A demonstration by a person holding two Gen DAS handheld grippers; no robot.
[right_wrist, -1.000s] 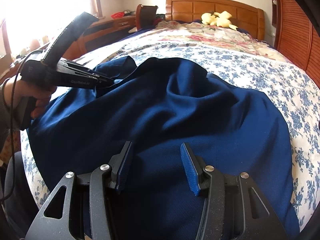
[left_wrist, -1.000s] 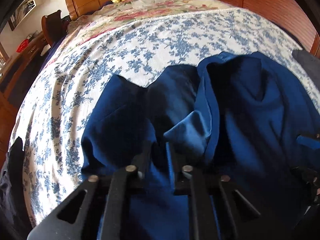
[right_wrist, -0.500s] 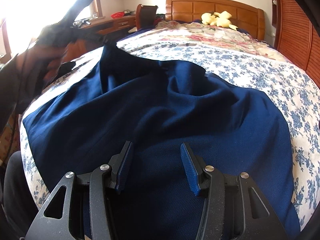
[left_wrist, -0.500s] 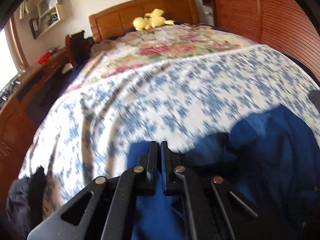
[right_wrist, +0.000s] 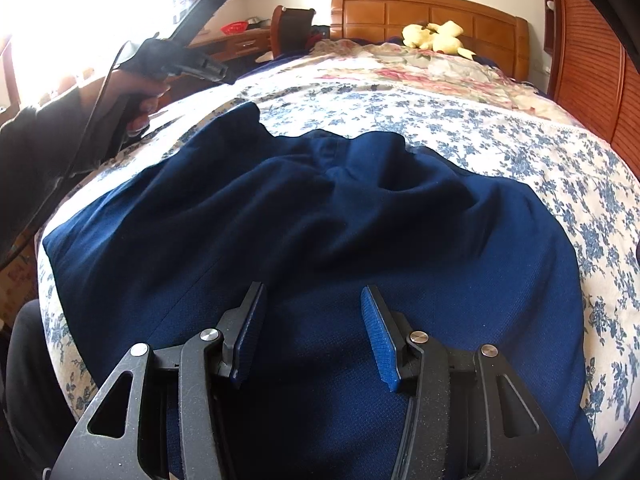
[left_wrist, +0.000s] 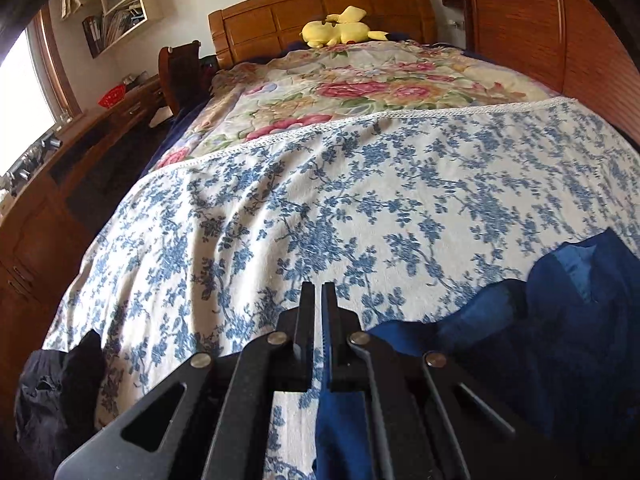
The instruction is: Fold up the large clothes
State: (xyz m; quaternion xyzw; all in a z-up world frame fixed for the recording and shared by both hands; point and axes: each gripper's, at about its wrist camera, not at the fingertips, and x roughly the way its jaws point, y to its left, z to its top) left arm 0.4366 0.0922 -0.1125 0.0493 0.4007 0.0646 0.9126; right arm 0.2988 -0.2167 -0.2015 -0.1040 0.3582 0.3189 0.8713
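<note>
A bed (left_wrist: pixel 360 208) wears a blue-flowered white bedspread, with a rose-patterned blanket (left_wrist: pixel 360 88) beyond it. A yellow plush toy (left_wrist: pixel 340 30) lies against the wooden headboard (left_wrist: pixel 280 16).

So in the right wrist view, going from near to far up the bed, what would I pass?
Right hand-held gripper → navy garment → blue-flowered bedspread → rose-patterned blanket → yellow plush toy → wooden headboard.

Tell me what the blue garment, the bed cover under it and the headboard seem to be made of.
Blue garment: a matte woven cloth, probably suit-like; fine grainy weave shows near the camera, soft folds.
Bed cover: light printed textile, likely cotton; blue floral print, lace-like edge, wrinkles.
Headboard: varnished wood by its look; orange-brown panels with a slight sheen.
</note>
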